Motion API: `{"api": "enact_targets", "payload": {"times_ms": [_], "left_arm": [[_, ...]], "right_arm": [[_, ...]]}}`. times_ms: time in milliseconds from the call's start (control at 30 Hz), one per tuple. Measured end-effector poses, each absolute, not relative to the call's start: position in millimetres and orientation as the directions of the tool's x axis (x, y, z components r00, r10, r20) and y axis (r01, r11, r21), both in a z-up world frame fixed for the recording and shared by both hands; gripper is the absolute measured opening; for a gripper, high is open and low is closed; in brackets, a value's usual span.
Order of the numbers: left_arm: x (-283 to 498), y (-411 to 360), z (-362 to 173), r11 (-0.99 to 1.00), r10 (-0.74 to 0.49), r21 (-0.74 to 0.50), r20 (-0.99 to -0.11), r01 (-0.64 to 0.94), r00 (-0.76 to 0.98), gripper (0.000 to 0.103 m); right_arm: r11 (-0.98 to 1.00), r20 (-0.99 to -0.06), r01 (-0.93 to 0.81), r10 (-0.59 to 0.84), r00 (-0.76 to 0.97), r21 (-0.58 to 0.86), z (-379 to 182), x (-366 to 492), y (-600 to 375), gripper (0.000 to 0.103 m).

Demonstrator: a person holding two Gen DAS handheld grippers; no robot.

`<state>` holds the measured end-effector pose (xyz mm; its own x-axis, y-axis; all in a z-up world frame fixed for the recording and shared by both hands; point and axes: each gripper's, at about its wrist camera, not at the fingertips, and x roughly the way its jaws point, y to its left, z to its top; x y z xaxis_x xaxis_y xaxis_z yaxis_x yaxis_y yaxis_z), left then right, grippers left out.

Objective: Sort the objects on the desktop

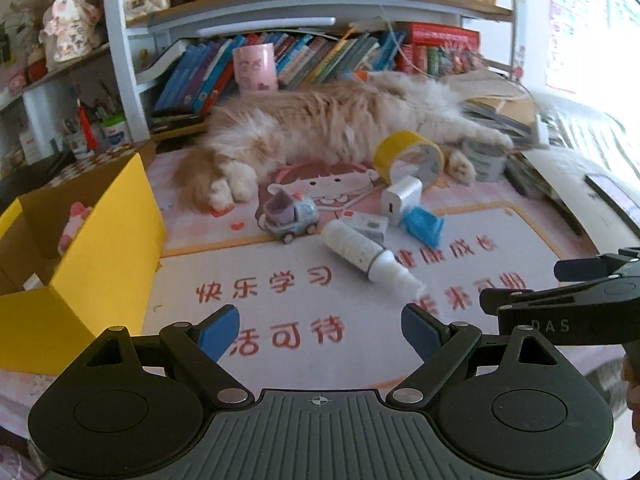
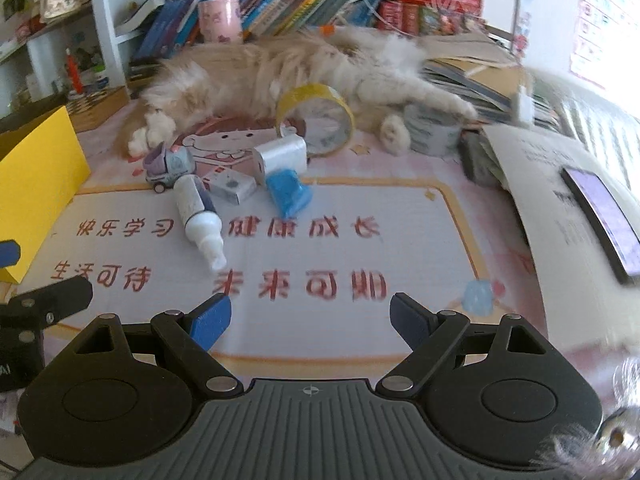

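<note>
A cluster of small objects lies mid-mat: a white spray bottle (image 1: pixel 366 254) (image 2: pixel 198 214) on its side, a toy car (image 1: pixel 290 216) (image 2: pixel 170 166), a small grey-white box (image 1: pixel 366 226) (image 2: pixel 230 186), a white charger (image 1: pixel 402 198) (image 2: pixel 280 156), a blue clip-like piece (image 1: pixel 424 226) (image 2: pixel 288 192) and a yellow tape roll (image 1: pixel 410 158) (image 2: pixel 316 118). A yellow cardboard box (image 1: pixel 100 264) (image 2: pixel 36 184) stands open at the left. My left gripper (image 1: pixel 320 332) is open and empty, short of the bottle. My right gripper (image 2: pixel 310 320) is open and empty, over the mat's near part.
A fluffy cat (image 1: pixel 328 128) (image 2: pixel 280 68) lies across the desk behind the objects, paws near the toy car and a grey tape roll (image 1: pixel 486 160). Bookshelves stand behind. A phone (image 2: pixel 604 216) lies on white paper at the right. The right gripper's body (image 1: pixel 568 304) shows beside the left gripper.
</note>
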<state>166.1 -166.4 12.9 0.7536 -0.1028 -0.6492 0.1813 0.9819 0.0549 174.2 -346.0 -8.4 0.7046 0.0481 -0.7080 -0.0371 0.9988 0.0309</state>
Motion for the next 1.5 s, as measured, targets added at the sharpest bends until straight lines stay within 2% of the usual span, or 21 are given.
{"api": "enact_targets", "payload": {"times_ms": [333, 633, 667, 867, 1033, 1067, 1200, 1433, 1500], "left_arm": [[218, -175, 9, 0.997, -0.075, -0.054, -0.672, 0.052, 0.737, 0.090], [249, -184, 4, 0.999, -0.038, -0.047, -0.692, 0.007, 0.721, 0.090], [252, -184, 3, 0.999, -0.034, -0.044, -0.695, 0.004, 0.718, 0.090], [265, -191, -2, 1.000, -0.025, -0.031, -0.713, 0.004, 0.701, 0.089], [276, -197, -8, 1.000, -0.031, -0.026, -0.724, 0.017, 0.689, 0.089], [279, -199, -10, 0.999, -0.032, -0.024, -0.727, 0.021, 0.686, 0.089], [290, -207, -19, 0.999, -0.033, -0.014, -0.744, 0.034, 0.667, 0.084], [304, -218, -40, 0.999, -0.032, -0.002, -0.777, 0.047, 0.628, 0.050], [304, -223, -43, 0.998, -0.018, 0.028, -0.777, 0.062, 0.629, 0.047]], "right_arm": [[0.985, -0.712, -0.171, 0.129, 0.690, 0.012, -18, 232, -354, 0.083], [0.959, -0.694, -0.280, 0.177, 0.698, -0.037, -34, 283, -347, 0.081], [0.957, -0.694, -0.288, 0.182, 0.697, -0.038, -35, 289, -347, 0.079], [0.939, -0.707, -0.341, 0.211, 0.675, -0.045, -42, 315, -346, 0.053], [0.934, -0.720, -0.358, 0.241, 0.650, -0.010, -47, 322, -349, 0.045], [0.934, -0.720, -0.358, 0.251, 0.647, 0.003, -47, 322, -351, 0.039], [0.936, -0.717, -0.352, 0.264, 0.645, 0.028, -47, 322, -357, 0.035], [0.940, -0.720, -0.340, 0.250, 0.647, 0.021, -48, 314, -366, 0.035], [0.939, -0.719, -0.343, 0.252, 0.647, 0.020, -48, 313, -367, 0.035]]}}
